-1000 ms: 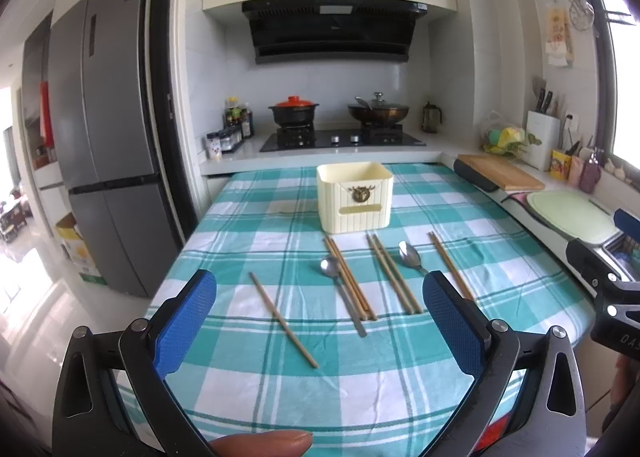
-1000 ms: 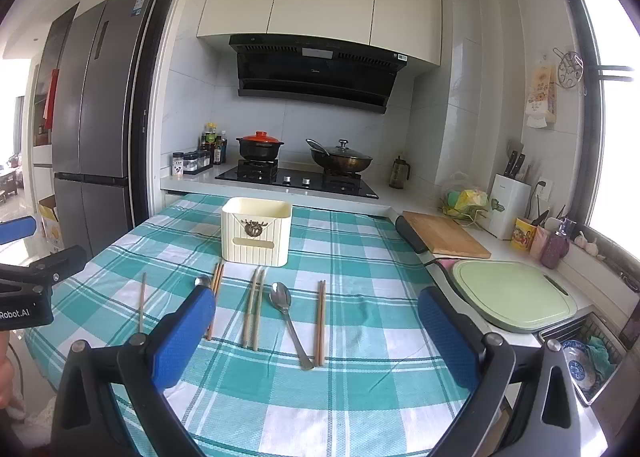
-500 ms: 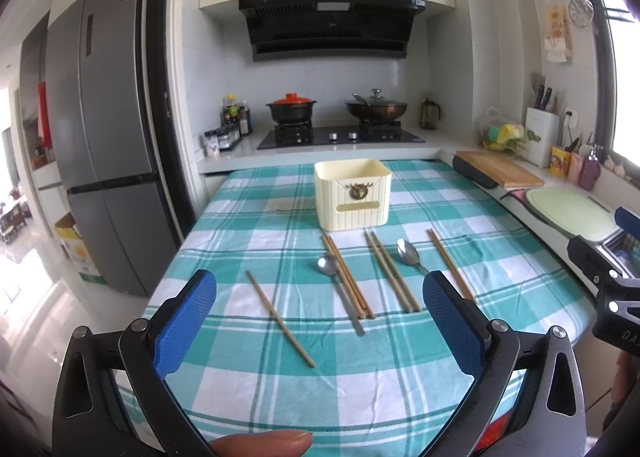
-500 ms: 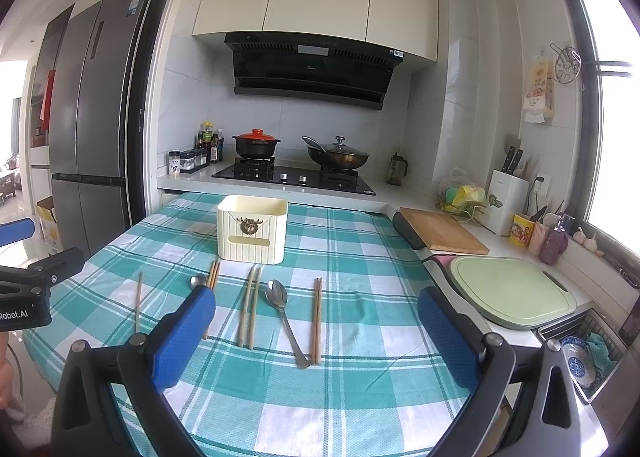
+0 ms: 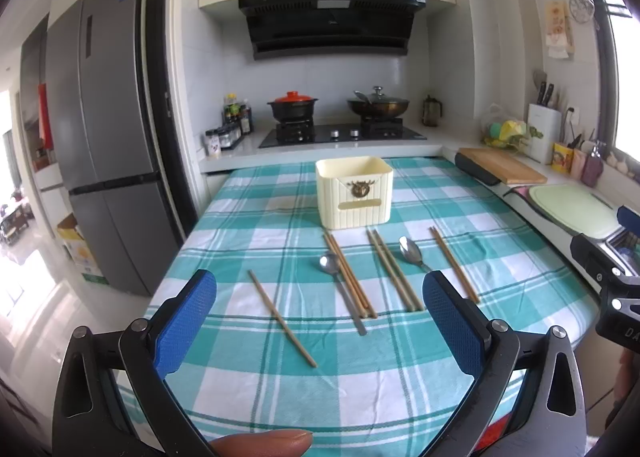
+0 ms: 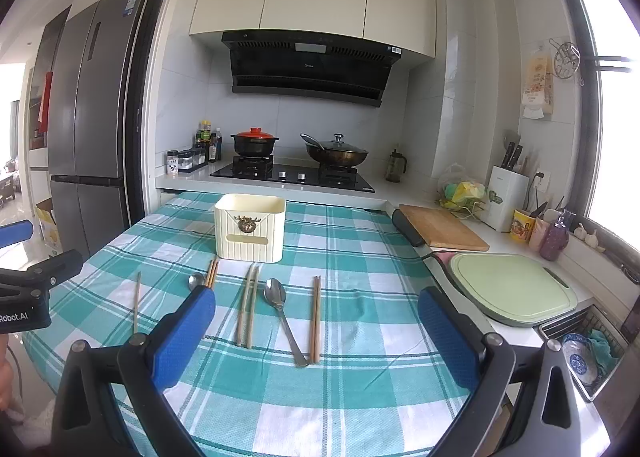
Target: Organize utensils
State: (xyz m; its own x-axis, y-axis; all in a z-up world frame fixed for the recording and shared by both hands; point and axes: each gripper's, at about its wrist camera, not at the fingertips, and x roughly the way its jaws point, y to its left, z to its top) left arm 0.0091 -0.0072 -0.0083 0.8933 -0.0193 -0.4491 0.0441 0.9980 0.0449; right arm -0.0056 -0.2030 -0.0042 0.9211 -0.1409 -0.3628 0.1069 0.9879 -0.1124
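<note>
A cream utensil box stands upright on the checked tablecloth; it also shows in the right wrist view. In front of it lie a single chopstick, a spoon, a chopstick pair, a second pair, a second spoon and a third pair. My left gripper is open and empty above the table's near edge. My right gripper is open and empty, also short of the utensils.
A wooden board and a green cutting board lie on the counter to the right. A stove with a red-lidded pot and a wok is behind. A fridge stands at the left.
Both grippers have risen a little, so the table and utensils sit slightly lower in view. Nothing on the table has moved.
</note>
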